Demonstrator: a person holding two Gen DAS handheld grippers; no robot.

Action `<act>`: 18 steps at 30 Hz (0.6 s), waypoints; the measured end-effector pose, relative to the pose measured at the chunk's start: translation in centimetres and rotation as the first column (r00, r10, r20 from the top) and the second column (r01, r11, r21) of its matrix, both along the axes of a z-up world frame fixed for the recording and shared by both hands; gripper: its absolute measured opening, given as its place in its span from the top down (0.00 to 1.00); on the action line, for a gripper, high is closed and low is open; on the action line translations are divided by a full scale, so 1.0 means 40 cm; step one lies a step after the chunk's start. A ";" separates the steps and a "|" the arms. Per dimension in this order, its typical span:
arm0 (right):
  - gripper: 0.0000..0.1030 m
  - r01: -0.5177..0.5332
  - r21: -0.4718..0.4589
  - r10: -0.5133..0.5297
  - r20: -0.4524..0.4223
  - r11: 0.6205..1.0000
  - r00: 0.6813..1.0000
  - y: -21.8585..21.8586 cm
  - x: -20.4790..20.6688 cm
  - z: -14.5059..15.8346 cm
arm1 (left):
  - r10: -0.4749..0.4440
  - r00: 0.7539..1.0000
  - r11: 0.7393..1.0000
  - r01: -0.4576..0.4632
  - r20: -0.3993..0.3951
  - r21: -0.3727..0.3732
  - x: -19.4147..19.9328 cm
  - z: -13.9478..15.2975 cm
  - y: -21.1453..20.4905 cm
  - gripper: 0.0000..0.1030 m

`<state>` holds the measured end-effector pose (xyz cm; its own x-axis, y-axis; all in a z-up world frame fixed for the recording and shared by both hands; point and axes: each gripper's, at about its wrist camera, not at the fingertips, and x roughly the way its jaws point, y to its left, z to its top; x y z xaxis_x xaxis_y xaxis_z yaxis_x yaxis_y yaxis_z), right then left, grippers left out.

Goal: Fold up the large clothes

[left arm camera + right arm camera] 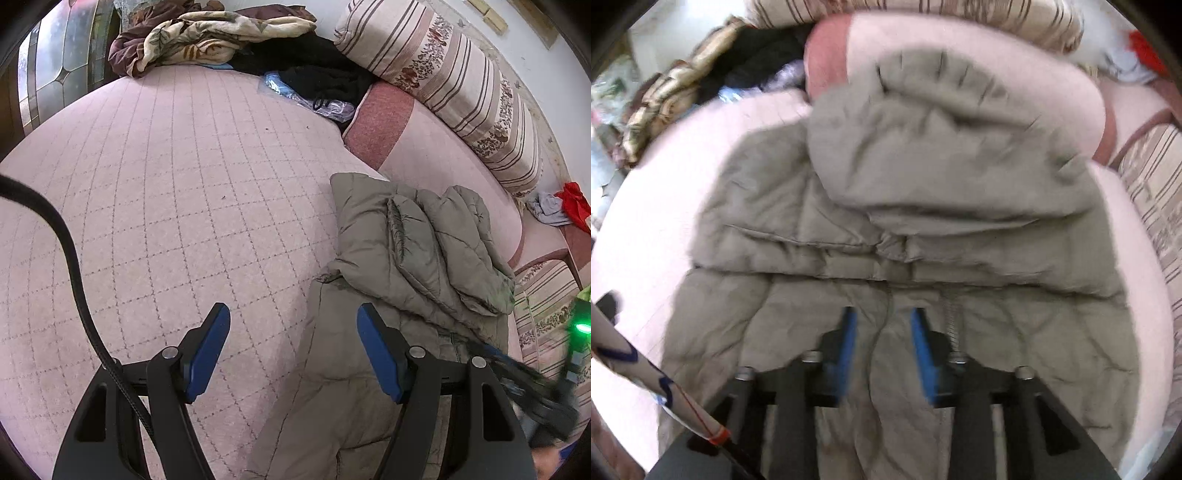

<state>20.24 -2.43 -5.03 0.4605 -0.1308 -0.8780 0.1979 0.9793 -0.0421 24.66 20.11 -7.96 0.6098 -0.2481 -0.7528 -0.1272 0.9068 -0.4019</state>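
- Pink quilted bed [166, 192] carries the jacket [886, 221] — hood away, long axis running toward the person.
- Right gripper [883, 354] sits nearer, fingers apart over its centre.
- Left gripper [293, 350] — fingers wide, empty, at its left edge.

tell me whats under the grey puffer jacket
The grey puffer jacket lies on the pink quilted bedspread, its hood end resting against a pink pillow. Anything beneath its padding is covered.
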 end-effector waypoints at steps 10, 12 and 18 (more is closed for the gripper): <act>0.56 0.181 -0.148 -0.143 0.237 0.972 0.961 -0.121 0.073 0.228 | -0.034 0.999 0.998 0.035 -0.011 0.047 0.000 -0.004 -0.044 0.32; 0.56 0.221 -0.171 -0.177 0.241 0.960 0.954 -0.133 0.131 0.222 | -0.033 0.999 0.997 0.034 -0.014 0.062 0.002 -0.005 -0.046 0.32; 0.56 0.236 -0.117 -0.226 0.095 0.965 0.970 -0.165 0.252 0.060 | -0.026 0.999 0.997 0.028 -0.028 0.069 0.016 -0.014 -0.037 0.32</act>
